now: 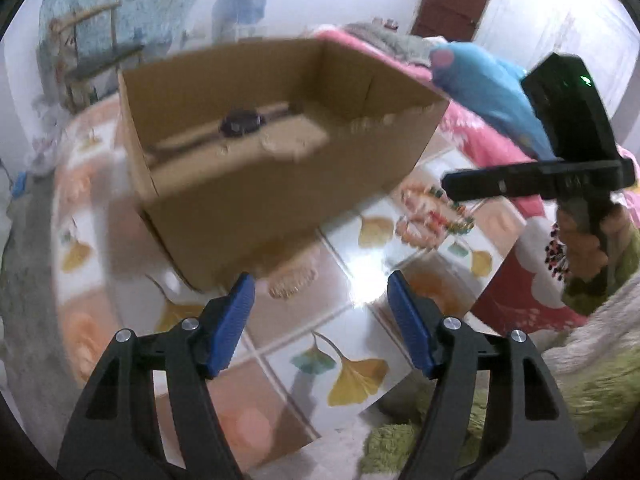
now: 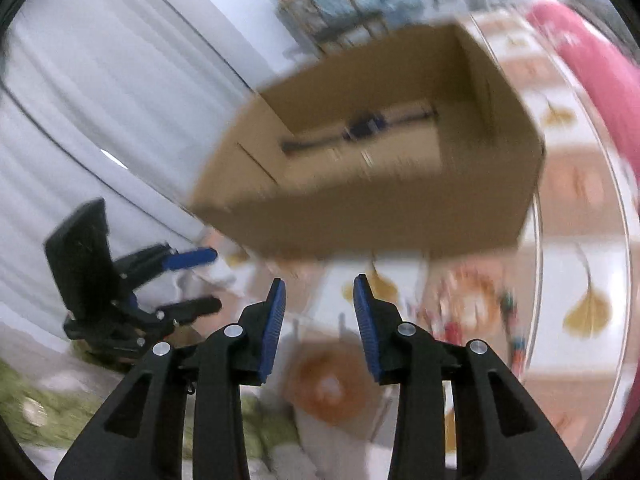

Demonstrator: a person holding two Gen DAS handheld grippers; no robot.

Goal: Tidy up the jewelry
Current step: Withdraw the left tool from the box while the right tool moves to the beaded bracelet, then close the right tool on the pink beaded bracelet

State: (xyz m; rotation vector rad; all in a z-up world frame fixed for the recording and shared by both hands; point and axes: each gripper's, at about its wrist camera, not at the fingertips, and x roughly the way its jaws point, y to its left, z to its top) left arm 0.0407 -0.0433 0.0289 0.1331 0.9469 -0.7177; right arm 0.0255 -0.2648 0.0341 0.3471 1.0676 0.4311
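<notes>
An open cardboard box (image 1: 248, 184) stands on the leaf-patterned table (image 1: 280, 360). Inside lies a dark watch (image 1: 240, 122) with its strap stretched out, beside some pale beads (image 1: 288, 146). A beige bead bracelet (image 1: 292, 286) rests on the table by the box's near corner. My left gripper (image 1: 320, 284) hovers open just in front of it, nothing between its blue pads. Colourful bead bracelets (image 1: 432, 216) lie to the right. My right gripper (image 2: 320, 284) is open and empty, short of the box (image 2: 380, 200), with the colourful beads (image 2: 480, 312) to its right.
The right gripper's black housing (image 1: 564, 128) and the hand holding it hang over the table's right edge. A pink blanket (image 1: 480, 136) lies behind, green shaggy fabric (image 1: 600, 400) at the near right. White curtain (image 2: 100, 120) on the left, wooden chair (image 2: 332, 4) behind the box.
</notes>
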